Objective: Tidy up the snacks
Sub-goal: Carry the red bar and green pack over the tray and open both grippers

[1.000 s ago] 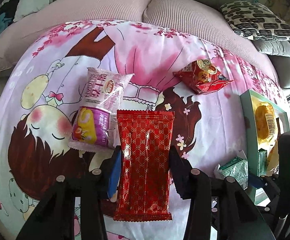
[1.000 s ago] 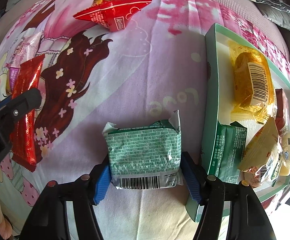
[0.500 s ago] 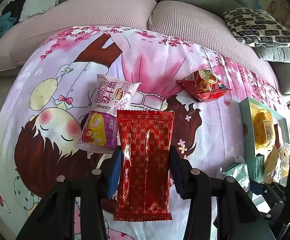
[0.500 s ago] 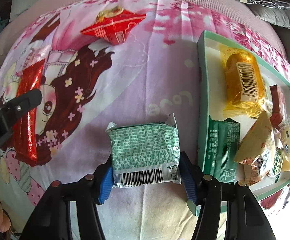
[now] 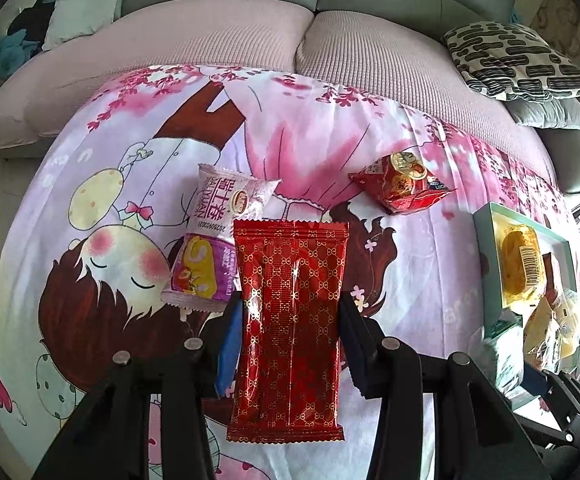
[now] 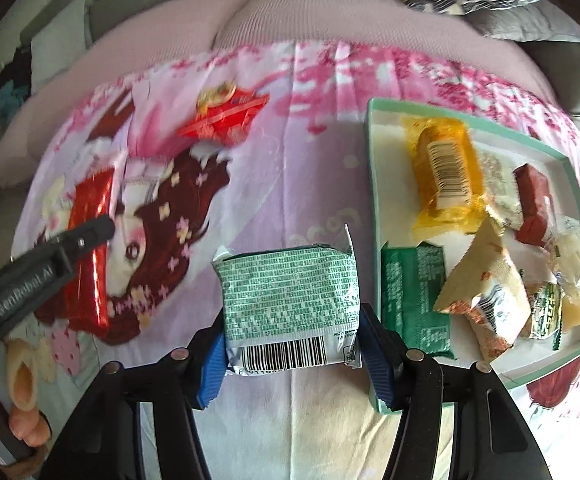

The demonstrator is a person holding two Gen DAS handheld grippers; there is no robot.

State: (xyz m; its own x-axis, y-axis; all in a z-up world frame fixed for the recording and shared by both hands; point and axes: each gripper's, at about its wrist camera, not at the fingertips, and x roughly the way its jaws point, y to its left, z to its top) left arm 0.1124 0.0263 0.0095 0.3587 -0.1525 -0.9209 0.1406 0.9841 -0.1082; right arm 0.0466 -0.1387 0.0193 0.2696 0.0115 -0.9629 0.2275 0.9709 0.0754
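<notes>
Two snack packets, each clamped in a gripper, above the cartoon sheet (image 5: 430, 280).

The left gripper (image 5: 290, 344) grips a red gold-patterned packet (image 5: 290, 320) at lower centre; the right gripper (image 6: 292, 344), whose jaws have just been closing, squeezes a green packet (image 6: 290, 288) with barcode. Right of it stands the green tray (image 6: 374, 184) of snacks. A pink packet (image 5: 214, 240) reads perhaps "DALIYUAN".

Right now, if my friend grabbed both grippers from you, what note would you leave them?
Left hand-held gripper: shut on the long red packet, above the cartoon blanket.
Right hand-held gripper: jaws have just been closing, shut on the green packet, beside the tray.
Done: several snacks, including a yellow one, lie in the tray.
Left: put both held packets in the tray, then fetch the purple-and-white packet and the red bag from the blanket.
</notes>
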